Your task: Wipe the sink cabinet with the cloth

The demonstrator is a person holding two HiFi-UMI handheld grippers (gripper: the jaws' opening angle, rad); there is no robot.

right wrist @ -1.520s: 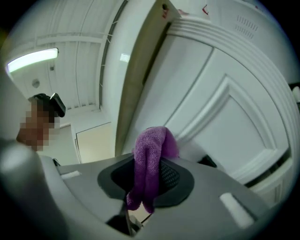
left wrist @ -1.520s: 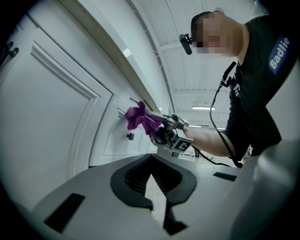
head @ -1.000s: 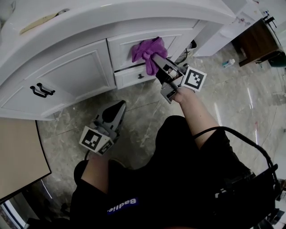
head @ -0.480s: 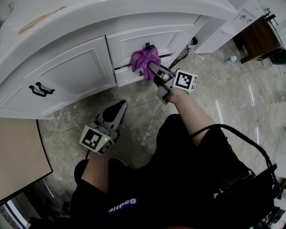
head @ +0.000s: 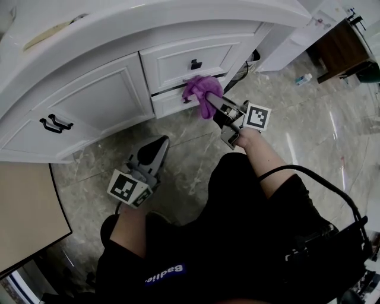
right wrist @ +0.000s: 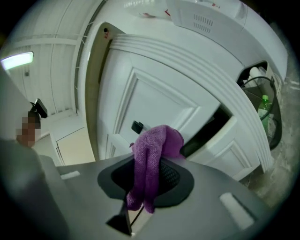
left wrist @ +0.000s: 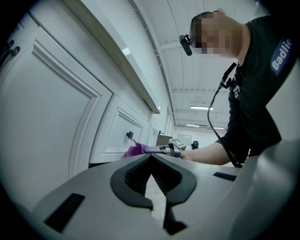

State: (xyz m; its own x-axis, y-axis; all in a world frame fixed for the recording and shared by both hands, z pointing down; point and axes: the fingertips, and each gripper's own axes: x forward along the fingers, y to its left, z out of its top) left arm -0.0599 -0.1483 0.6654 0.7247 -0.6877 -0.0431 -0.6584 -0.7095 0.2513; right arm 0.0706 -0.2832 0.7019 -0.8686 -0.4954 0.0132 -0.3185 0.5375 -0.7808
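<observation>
Wiping looks to be mid-course: the right tongs [head: 212, 102] are clenched on the purple cloth [head: 200, 90], and its bunched end is pressed to the sink cabinet [head: 107, 101] where the upper drawer [head: 175, 59] meets the lower drawer [head: 169, 102]. The right gripper view shows the cloth [right wrist: 152, 154] running back between the jaws, with a tail hanging below them. No streak, damp patch or dirt shows on the white fronts, so which parts are already done cannot be told. By my reading, the lower drawer, the wide door [head: 89, 98] to the left and the curved edge under the bench [head: 178, 12] may all still be waiting.

The left tongs [head: 159, 144] hang low over the marble floor [head: 190, 160], well apart from the cabinet. Their jaws are closed tip to tip with nothing in them.

A black knob [head: 195, 64] sits just above the cloth, and a dark gap [head: 172, 88] runs between the two drawers; either could snag the fabric. Two black handles [head: 53, 123] stand on the door further left. Cables [head: 250, 64] trail beside the cabinet's right end, and a small bottle [head: 305, 78] lies on the floor well beyond them.
</observation>
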